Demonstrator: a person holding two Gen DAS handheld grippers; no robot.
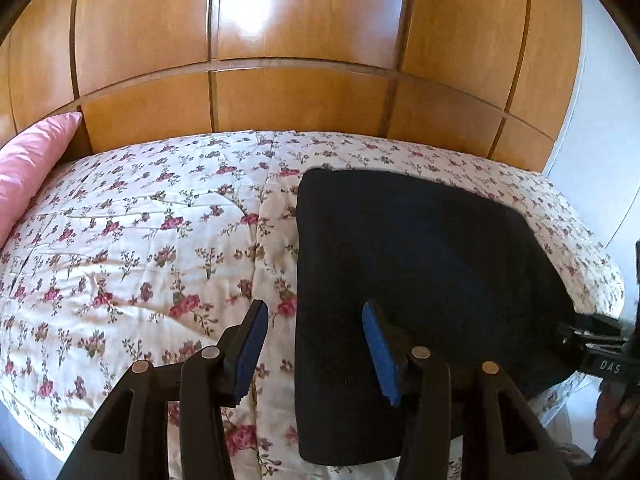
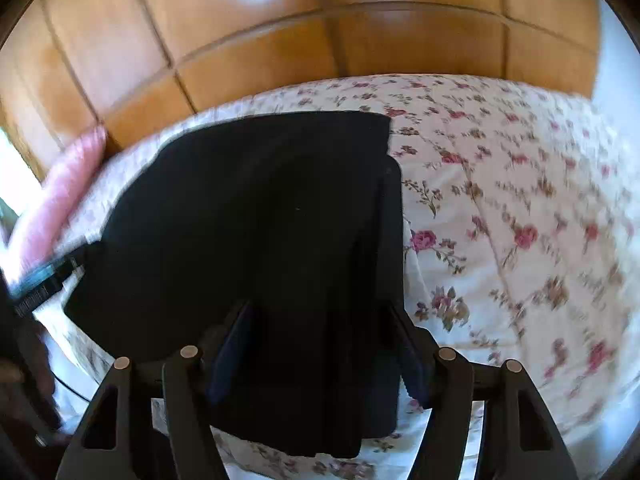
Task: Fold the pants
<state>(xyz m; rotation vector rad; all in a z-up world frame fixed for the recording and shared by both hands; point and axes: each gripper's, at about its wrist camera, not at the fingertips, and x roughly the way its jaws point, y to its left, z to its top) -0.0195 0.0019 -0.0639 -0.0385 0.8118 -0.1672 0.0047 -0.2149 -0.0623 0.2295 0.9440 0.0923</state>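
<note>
We see the black pants [image 1: 420, 280] folded into a compact block on the flowered bedspread [image 1: 140, 240], lying toward the near edge of the bed and toward its foot end, away from the pillow [image 1: 32, 168]. Our left gripper [image 1: 316, 352] is open; its left finger is over the bedspread, its right finger over the left edge of the pants. Our right gripper [image 2: 320, 354] is also open, with both fingers above the near part of the pants, gripping nothing. The pink pillow lies at the head corner, beside the wooden wardrobe [image 1: 300, 60].
</note>
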